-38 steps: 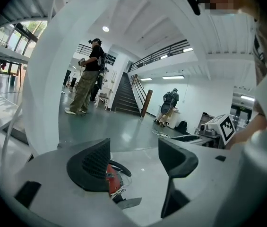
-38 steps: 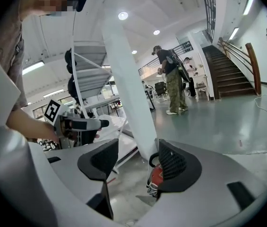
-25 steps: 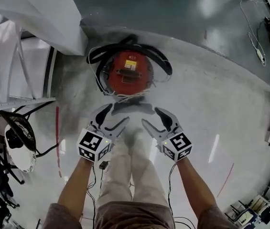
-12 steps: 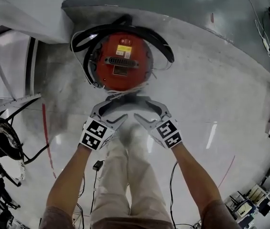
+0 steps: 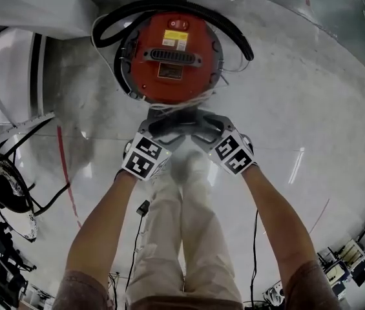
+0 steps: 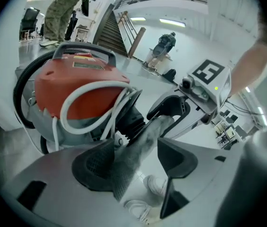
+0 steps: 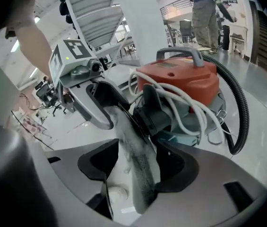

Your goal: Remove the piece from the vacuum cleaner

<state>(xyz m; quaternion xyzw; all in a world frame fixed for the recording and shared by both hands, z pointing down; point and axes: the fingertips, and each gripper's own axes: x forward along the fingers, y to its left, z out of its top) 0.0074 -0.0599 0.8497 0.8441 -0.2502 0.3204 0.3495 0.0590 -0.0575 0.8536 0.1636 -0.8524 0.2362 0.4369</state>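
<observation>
The red canister vacuum cleaner (image 5: 169, 50) carries a yellow label (image 5: 175, 39) on top, its print too small to read. At the vacuum's near side, a dusty grey flat piece (image 6: 145, 134) juts out. It passes between the parted jaws of the left gripper (image 6: 135, 162) and the right gripper (image 7: 135, 167), lying against one pad of each.

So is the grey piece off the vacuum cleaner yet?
Not yet, it seems: the grey piece lies against the black fitting on the vacuum cleaner.

floor (image 5: 311, 115) glossy grey | vacuum cleaner (image 5: 169, 44) standing | black hose (image 5: 130, 10) perhaps touching
</observation>
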